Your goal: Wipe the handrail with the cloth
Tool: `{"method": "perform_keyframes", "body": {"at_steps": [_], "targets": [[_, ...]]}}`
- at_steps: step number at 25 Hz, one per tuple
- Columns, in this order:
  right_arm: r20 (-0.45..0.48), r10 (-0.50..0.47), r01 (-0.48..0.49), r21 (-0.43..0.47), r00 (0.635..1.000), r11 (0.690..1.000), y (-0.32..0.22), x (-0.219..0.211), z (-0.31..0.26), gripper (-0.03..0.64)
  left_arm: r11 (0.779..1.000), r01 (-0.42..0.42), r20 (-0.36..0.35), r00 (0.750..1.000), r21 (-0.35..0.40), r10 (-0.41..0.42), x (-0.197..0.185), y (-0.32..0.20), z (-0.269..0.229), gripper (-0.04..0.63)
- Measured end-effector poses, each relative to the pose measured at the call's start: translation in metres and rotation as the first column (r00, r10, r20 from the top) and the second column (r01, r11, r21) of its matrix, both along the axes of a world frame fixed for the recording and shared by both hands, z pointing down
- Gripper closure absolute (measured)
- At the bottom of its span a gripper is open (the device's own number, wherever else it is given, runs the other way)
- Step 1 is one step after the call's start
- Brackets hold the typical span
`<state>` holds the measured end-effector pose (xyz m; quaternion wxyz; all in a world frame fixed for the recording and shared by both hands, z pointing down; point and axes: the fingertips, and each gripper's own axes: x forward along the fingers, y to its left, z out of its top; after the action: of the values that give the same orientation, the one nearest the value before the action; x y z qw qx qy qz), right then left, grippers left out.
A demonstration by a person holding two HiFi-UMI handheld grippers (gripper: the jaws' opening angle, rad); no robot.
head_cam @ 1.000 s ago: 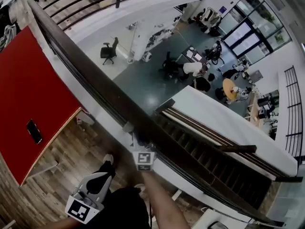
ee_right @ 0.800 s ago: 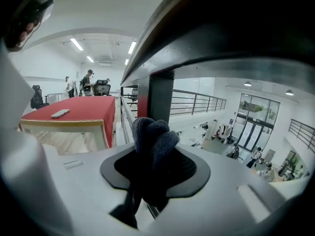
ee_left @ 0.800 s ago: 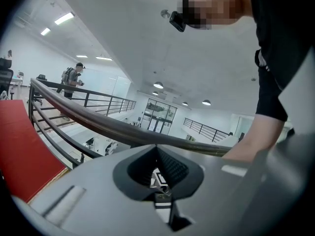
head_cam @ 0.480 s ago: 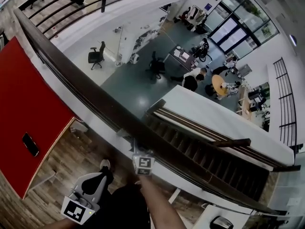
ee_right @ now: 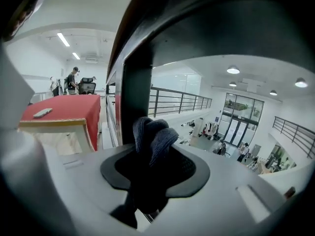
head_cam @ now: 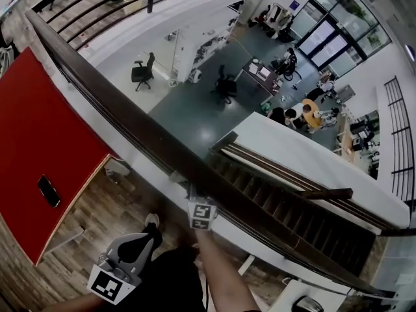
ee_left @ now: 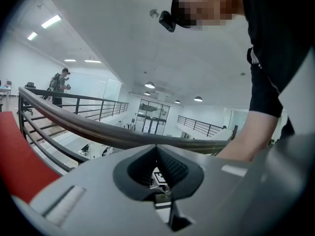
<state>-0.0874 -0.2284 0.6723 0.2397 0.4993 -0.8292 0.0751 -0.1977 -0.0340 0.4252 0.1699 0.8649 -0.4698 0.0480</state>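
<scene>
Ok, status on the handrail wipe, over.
Left gripper empty, jaws together, held low off the handrail. Right gripper shut on cloth, up at the handrail, contact unclear. Dark post right ahead of the cloth.

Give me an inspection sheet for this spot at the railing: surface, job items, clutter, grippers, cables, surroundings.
Surface: wooden floor of an upper landing, with a red table at the left.
Job's things: dark handrail runs diagonally across the head view; dark blue cloth is bunched up.
Clutter: phone on the red table.
Grippers: right gripper shut on the cloth, close to the handrail; left gripper has its fingers together, empty, held low and away from the handrail.
Cables: nothing seen.
Surroundings: open atrium below with people, an office chair and a staircase.
</scene>
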Motion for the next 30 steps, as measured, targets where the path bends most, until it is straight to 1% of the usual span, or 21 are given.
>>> {"method": "perform_keyframes", "body": {"at_steps": [4,10,14,18,24,30], "targets": [[-0.02,0.024,-0.025,-0.018,1.0,1.0,0.0,0.006,0.003,0.485,1.0,0.014,-0.024,1.0,-0.001,-0.014,-0.004,-0.01,0.0,0.598],[-0.018,0.048,-0.049,-0.023,0.999,0.999,0.003,0.011,0.004,0.485,1.0,-0.025,-0.036,0.999,0.004,0.025,0.009,-0.012,0.0,0.598],[-0.02,0.058,-0.058,-0.026,0.998,0.998,0.008,0.017,0.005,0.485,1.0,-0.025,-0.044,0.999,-0.011,0.024,0.014,-0.008,0.001,0.598],[-0.026,0.06,-0.061,-0.033,0.998,0.998,0.01,0.023,0.006,0.485,1.0,-0.024,-0.046,0.999,-0.01,0.024,0.016,-0.006,0.0,0.598],[-0.016,0.09,-0.091,-0.047,0.996,0.995,0.015,0.039,0.004,0.485,0.999,-0.033,-0.046,0.998,-0.011,0.032,0.023,0.001,-0.004,0.598],[-0.015,0.085,-0.086,-0.051,0.996,0.995,0.021,0.053,0.004,0.485,0.999,-0.045,-0.036,0.998,-0.02,0.044,0.034,0.008,-0.006,0.598]]}}
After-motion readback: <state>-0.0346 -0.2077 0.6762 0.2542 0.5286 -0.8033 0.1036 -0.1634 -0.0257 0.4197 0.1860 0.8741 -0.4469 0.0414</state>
